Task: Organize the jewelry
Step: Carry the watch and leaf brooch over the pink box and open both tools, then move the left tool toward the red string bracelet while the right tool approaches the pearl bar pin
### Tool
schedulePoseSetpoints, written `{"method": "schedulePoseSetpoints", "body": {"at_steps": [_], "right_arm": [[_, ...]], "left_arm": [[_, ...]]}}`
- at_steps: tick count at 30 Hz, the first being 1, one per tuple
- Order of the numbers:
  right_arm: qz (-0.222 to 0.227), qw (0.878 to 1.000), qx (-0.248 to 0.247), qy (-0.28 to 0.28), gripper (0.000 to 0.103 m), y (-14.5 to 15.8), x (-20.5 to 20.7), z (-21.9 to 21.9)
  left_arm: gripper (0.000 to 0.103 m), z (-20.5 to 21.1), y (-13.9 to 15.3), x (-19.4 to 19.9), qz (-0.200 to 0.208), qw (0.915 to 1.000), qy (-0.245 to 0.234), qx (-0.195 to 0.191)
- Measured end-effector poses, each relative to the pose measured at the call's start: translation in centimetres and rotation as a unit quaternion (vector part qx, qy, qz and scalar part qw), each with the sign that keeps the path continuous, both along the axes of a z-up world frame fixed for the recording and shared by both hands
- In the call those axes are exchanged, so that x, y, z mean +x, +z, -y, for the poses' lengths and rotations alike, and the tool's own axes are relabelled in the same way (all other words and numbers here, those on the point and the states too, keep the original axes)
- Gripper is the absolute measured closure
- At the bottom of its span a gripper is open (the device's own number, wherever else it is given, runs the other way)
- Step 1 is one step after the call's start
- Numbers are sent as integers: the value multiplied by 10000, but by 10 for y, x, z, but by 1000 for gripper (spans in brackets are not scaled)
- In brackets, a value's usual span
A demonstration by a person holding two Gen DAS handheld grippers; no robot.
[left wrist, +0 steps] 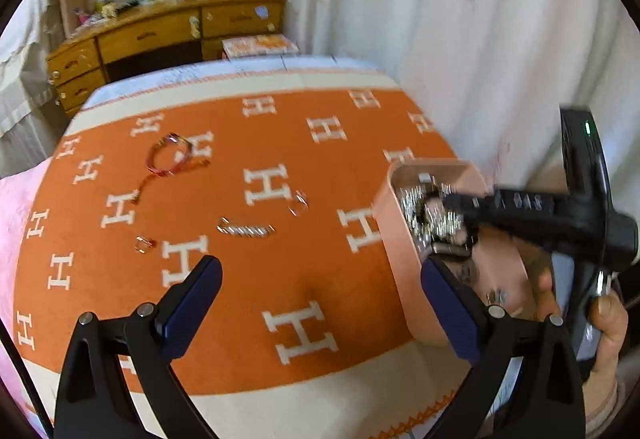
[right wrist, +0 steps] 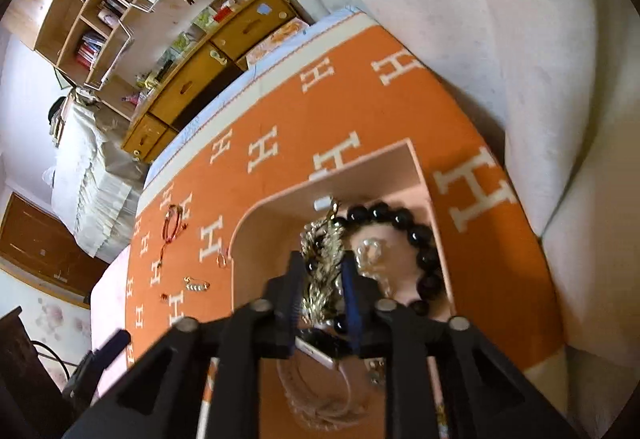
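A pink open box (left wrist: 394, 235) (right wrist: 256, 239) sits on an orange blanket (left wrist: 280, 279) printed with white H letters. In it lie a silver sparkly necklace (right wrist: 320, 263), a black bead bracelet (right wrist: 424, 243) and a pink-strap watch (right wrist: 320, 351). My right gripper (right wrist: 320, 295) (left wrist: 448, 215) is inside the box with its fingers nearly closed around the silver necklace. My left gripper (left wrist: 320, 291) is open and empty above the blanket. On the blanket lie a red string bracelet (left wrist: 168, 159), a silver pin (left wrist: 246, 229), a clear ring (left wrist: 300, 203) and a small earring (left wrist: 144, 243).
A white curtain (left wrist: 440, 19) hangs right behind the blanket's far right edge. A wooden desk with drawers (left wrist: 140, 39) and shelves stands beyond the bed. A pink sheet (left wrist: 16, 207) lies at the left edge.
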State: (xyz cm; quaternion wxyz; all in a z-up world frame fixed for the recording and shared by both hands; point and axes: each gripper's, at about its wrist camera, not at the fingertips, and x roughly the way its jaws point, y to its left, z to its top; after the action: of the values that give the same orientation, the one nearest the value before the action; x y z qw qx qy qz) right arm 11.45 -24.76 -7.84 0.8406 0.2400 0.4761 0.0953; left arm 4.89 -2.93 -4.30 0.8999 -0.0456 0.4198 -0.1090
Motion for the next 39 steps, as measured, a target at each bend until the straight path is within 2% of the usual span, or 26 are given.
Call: {"method": "schedulePoseSetpoints", "body": {"at_steps": [2,4,7,11,15,21,26,33,39], "right_arm": [[39,9999,-113,5,74,3,-7,-1],[121,9995,-285,5,73,7,-12,-3],[197,9989,-430,44,72,13,-19,-6],[426,9969,-641,181,72,25,-32,-15],[698,9922,-949,407,72,38,-44,-30],[922,9877,-997,770,72,53,-58,-50],[1016,9841,-1005,1057,72,57,-63,-66],[1167,9713,-1223,1673,72,63,-61,-104],[1162,9494,-1437,2539,72,64,-39,-147]], "left_arm": [[4,-7,4,-2,173,9997,133,-69],[4,-14,7,-2,212,9995,186,-153],[4,-18,8,-2,130,9998,155,-61],[4,-21,9,-11,234,9994,191,192],[4,-30,10,-20,232,9995,194,49],[4,-50,16,-36,309,9991,271,-102],[4,-58,19,-42,61,9997,124,225],[4,-90,29,-43,37,9985,425,351],[4,-122,40,-23,-58,9937,900,660]]}}
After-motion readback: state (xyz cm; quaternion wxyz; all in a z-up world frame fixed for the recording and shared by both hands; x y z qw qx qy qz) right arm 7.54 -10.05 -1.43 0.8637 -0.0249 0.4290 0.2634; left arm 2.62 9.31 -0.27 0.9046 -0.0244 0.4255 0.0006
